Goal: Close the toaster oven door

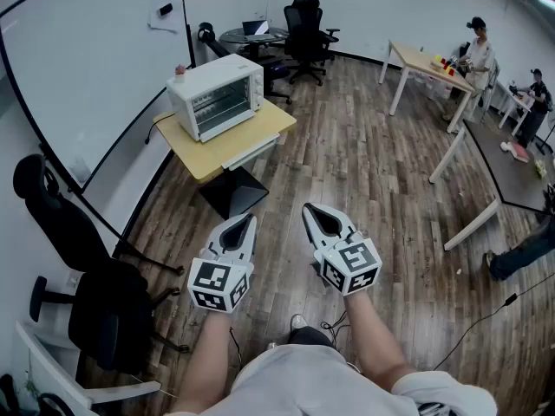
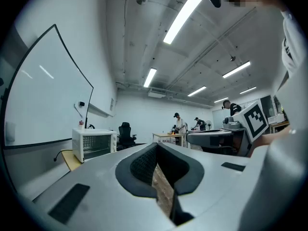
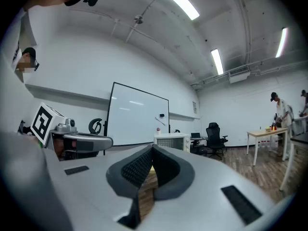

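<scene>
1. The left gripper [image 1: 250,220] is clenched on nothing. Its own view shows the two dark pads meeting at the tip, with only a sliver of wood floor [image 1: 373,172] showing through lower down.
2. The right gripper [image 1: 306,209] is likewise closed and empty, held just beside the left one. Both are low in front of the person's body and point forward.
3. The hands gripping them are hidden under the marker cubes; only bare forearms show.
4. The toaster oven [image 1: 217,99] sits well apart from both grippers, on a small wooden table [image 1: 264,131] against the whiteboard [image 1: 78,59].
5. Its glass door looks upright and flush with the front, though at this range I can't make out the handle or any gap.
6. From the right gripper view, the jaw tips cover the oven's lower part.
7. A black office chair [image 1: 91,297] at the left is cut off by the frame edge.
8. Two people [image 1: 477,55] work at far tables, too small to tell what they handle.
</scene>
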{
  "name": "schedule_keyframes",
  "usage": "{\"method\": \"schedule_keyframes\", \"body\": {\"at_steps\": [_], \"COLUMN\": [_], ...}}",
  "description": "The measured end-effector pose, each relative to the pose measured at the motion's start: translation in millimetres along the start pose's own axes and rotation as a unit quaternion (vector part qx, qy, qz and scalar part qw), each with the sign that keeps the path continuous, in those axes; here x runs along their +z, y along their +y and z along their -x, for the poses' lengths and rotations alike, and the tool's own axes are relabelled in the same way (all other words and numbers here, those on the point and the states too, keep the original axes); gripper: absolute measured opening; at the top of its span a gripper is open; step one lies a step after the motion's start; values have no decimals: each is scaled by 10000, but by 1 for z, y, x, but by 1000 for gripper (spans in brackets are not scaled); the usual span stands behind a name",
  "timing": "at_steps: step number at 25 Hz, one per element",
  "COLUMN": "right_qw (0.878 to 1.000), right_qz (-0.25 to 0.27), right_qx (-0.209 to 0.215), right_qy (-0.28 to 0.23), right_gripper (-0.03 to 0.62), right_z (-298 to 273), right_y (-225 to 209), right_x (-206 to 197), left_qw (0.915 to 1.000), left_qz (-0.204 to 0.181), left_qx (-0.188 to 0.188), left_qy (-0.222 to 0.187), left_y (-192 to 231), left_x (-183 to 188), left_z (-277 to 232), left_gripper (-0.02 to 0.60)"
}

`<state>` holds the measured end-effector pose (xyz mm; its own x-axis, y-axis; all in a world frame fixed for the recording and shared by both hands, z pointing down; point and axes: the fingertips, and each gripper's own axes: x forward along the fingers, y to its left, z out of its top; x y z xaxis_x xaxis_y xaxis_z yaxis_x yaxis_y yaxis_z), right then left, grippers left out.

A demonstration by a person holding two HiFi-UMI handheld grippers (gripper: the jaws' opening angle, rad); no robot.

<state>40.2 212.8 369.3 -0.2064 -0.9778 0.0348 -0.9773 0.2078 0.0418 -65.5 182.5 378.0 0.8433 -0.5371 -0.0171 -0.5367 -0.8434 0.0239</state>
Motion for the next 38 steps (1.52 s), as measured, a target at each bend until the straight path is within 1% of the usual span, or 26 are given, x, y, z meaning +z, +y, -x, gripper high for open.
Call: {"method": "schedule_keyframes", "body": {"at_steps": [20, 28, 29, 30, 31, 38], "right_qw": [9999, 9999, 9999, 9999, 9999, 9995], "right_qz": [88, -4, -34, -66, -88, -107], "right_qx": [-84, -143, -138, -128, -129, -284], "right_qy": [-73, -84, -83, -77, -69, -103], "right_gripper": [0, 2, 23, 87, 135, 319], "right_z": [-7, -7, -7, -8, -8, -9], "right_y": [-18, -24, -25, -26, -27, -33], "right_x": [6, 2, 1, 0, -1, 0], "left_qw": [10000, 10000, 10000, 10000, 10000, 10000], "left_qz": [-78, -58, -58, -56, -53, -35], "left_qx": [17, 15, 15, 16, 17, 0], "left_qy": [-6, 50, 55, 60, 65, 77], "left_y": [0, -1, -1, -1, -1, 0], "left_x": [4, -3, -3, -3, -4, -5], "left_z": [-20, -24, -24, -25, -25, -27], "left_gripper": [12, 12, 12, 12, 12, 12]}}
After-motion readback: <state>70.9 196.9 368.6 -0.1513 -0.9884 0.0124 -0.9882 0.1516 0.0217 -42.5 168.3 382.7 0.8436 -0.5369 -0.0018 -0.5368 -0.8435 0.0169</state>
